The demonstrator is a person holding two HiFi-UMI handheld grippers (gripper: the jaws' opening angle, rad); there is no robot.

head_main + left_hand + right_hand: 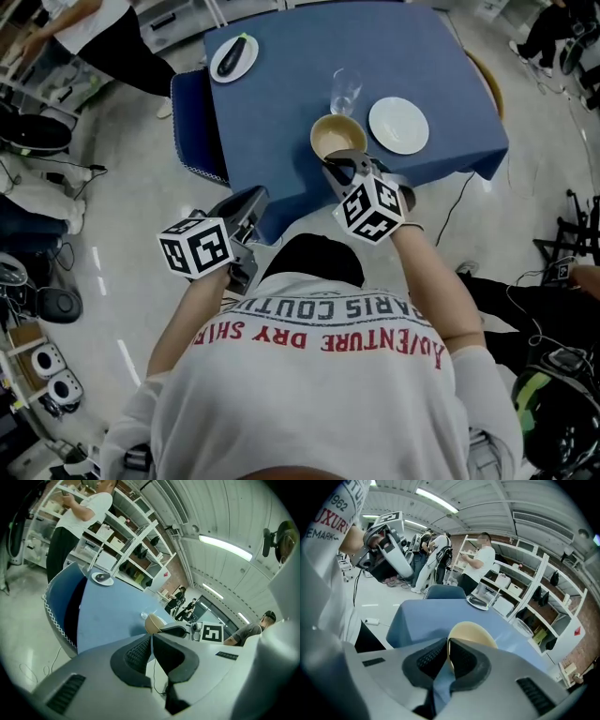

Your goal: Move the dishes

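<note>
the tan bowl (pixel 336 137) is at the front part of the blue-clothed bench (pixel 281 89), its near rim pinched between the clenched jaws of the right gripper (pixel 447 654). a glass (pixel 345 91) stands just behind it and a white plate (pixel 398 125) is just beside it. the left gripper (pixel 151 649) hangs off the bench edge, jaws pressed together on nothing. a rim pinch probably lets the bowl swing, so keep it level and steer clear of the glass.

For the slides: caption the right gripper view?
Right tool shut on the rim of the beige bowl, blue-clothed table beyond.
</note>
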